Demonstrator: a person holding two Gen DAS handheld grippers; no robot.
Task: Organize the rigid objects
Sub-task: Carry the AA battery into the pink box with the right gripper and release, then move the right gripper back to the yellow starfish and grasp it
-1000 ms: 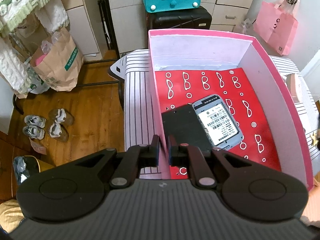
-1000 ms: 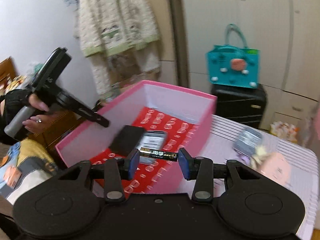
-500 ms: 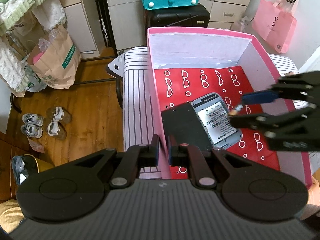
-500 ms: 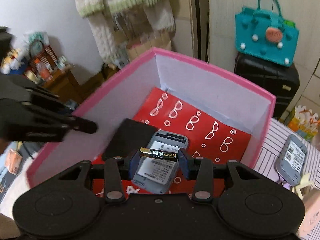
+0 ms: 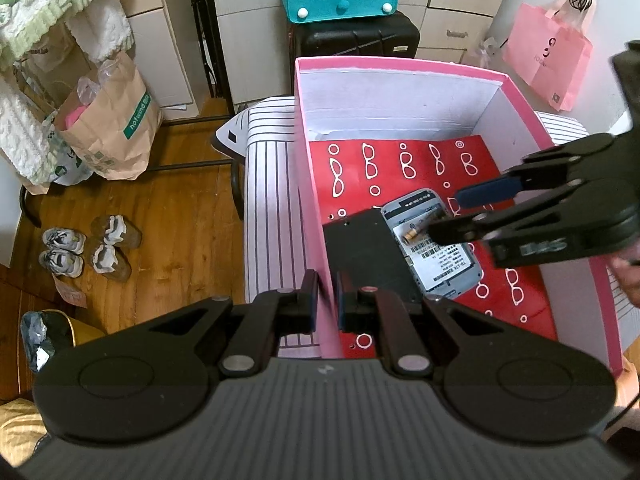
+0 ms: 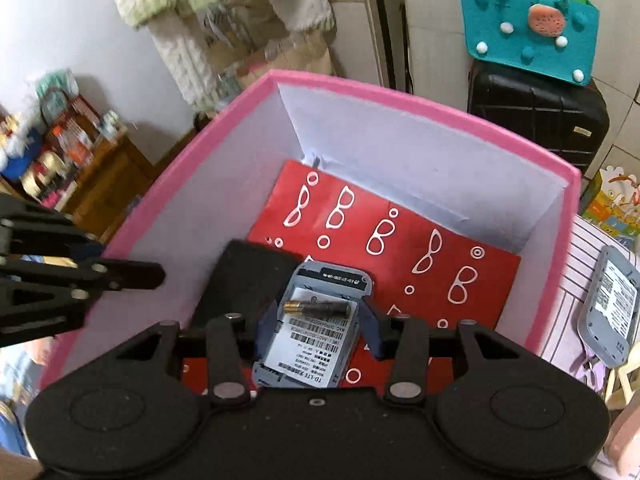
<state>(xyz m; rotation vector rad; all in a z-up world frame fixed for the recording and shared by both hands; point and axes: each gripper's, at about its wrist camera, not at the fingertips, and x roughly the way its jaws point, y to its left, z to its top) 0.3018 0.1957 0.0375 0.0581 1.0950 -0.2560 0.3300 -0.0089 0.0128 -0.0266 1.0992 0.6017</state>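
The left tongs (image 5: 327,300) are clenched on the near left wall of the pink box (image 5: 396,65); the right tongs (image 6: 316,326) stand released around a battery (image 6: 318,309) lying on the grey device (image 6: 316,332) inside the box

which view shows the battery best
The right wrist view: the small dark cylindrical battery with a gold end lies full length between the right tool's open fingers, over the grey device. The left wrist view shows only its gold tip; the tool hides the rest.
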